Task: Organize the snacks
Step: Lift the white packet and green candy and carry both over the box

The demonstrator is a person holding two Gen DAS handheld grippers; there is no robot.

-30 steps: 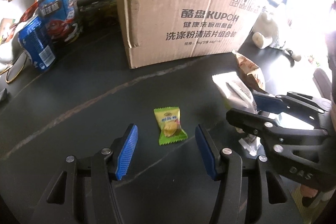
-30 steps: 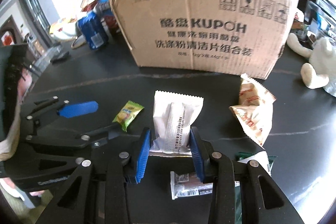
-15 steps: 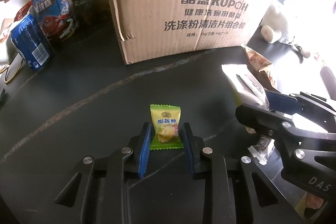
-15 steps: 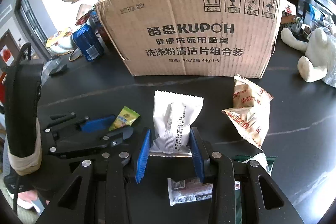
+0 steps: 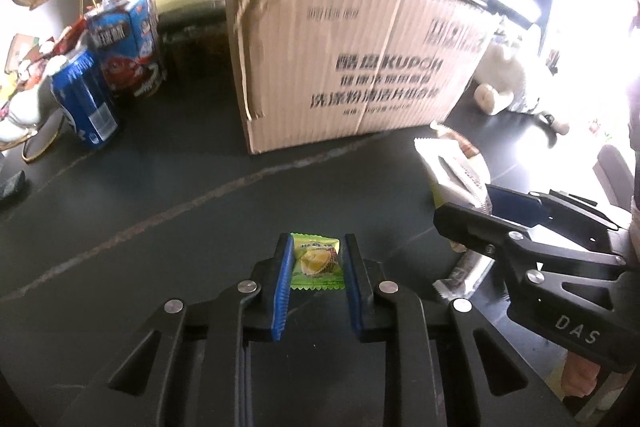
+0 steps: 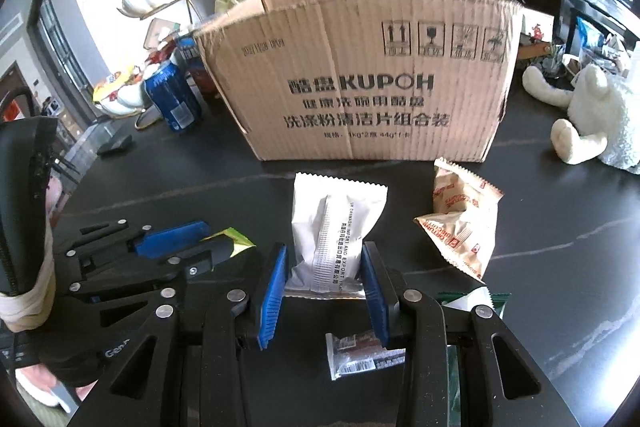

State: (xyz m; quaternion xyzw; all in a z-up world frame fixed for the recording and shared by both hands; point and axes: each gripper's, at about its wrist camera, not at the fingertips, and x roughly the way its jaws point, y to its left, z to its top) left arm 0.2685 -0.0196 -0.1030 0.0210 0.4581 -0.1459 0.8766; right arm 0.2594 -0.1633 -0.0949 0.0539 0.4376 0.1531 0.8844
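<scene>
Here the cardboard box (image 6: 360, 75) is standing at the far side of the dark bench (image 5: 160, 195), its printed wall facing the grippers and blocking the view of whatever is inside. To its left a blue can (image 5: 86, 99) and a blue carton (image 5: 128, 43) are standing side by side; to its right a white plush toy (image 6: 592, 115) is lying. A crumpled tan snack bag (image 6: 460, 219) is lying near the box's right corner, and a small barcoded packet (image 6: 360, 351) is lying nearest the right gripper.

The left gripper (image 5: 316, 267) has just been closing its jaws, and they are now gripping a small green and yellow candy (image 5: 316, 261) with a fruit picture, near the middle of the bench. The right gripper (image 6: 324, 275) is clamping a white pouch (image 6: 336, 223) with a back seam and black print, in front of the box.
</scene>
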